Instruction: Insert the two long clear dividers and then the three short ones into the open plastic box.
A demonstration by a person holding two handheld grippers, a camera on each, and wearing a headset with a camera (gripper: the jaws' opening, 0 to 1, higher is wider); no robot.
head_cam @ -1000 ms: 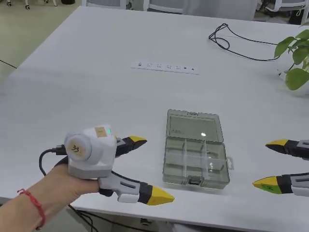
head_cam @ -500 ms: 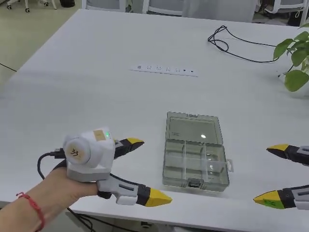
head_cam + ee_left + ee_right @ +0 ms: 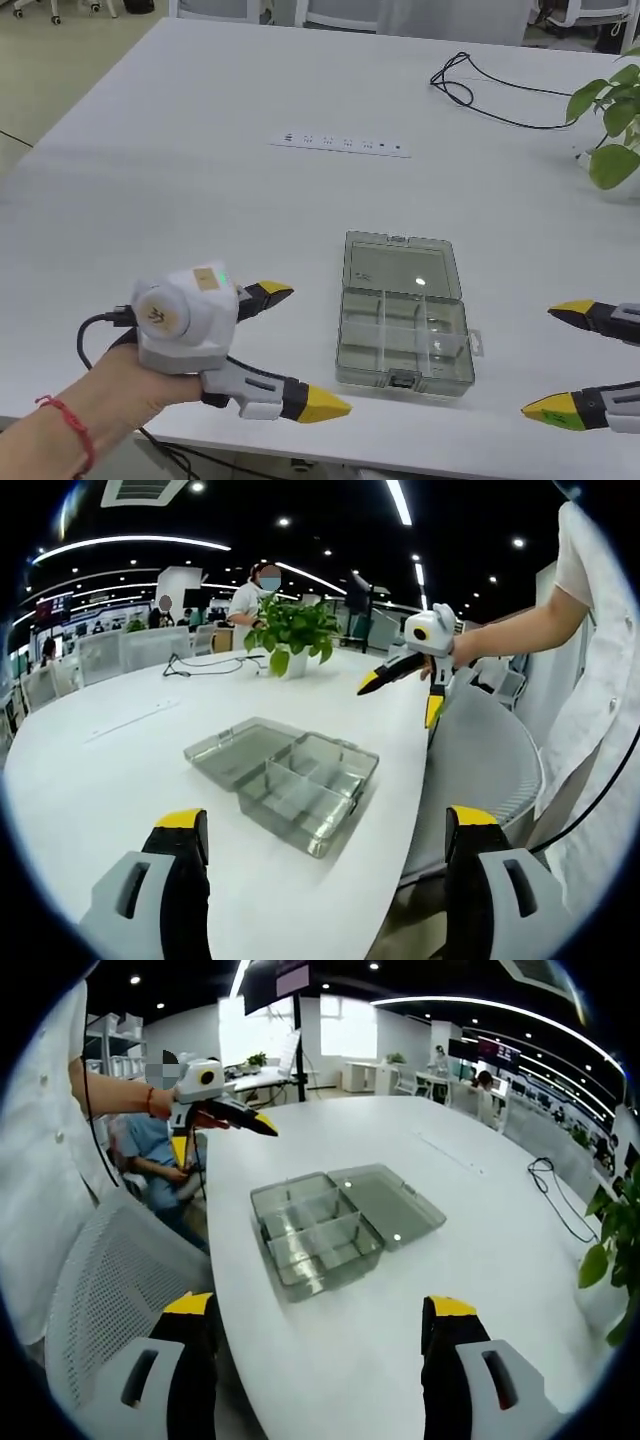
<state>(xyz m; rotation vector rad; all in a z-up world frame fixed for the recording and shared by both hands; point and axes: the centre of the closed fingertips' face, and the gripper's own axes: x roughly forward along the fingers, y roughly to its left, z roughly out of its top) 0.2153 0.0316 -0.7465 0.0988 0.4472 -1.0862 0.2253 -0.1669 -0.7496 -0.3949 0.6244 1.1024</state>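
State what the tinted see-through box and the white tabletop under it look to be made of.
Tinted see-through box: probably rigid plastic, glossy; the table shows through its walls, and a light glints on its open lid. White tabletop: likely laminate or painted board, smooth satin; even colour, no grain, only a soft sheen.

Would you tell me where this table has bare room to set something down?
Bare table lies between the power strip and the plastic box, and across the left side. It is crowded beside the box, where left claw and right claw flank it, and by the cable and plant.
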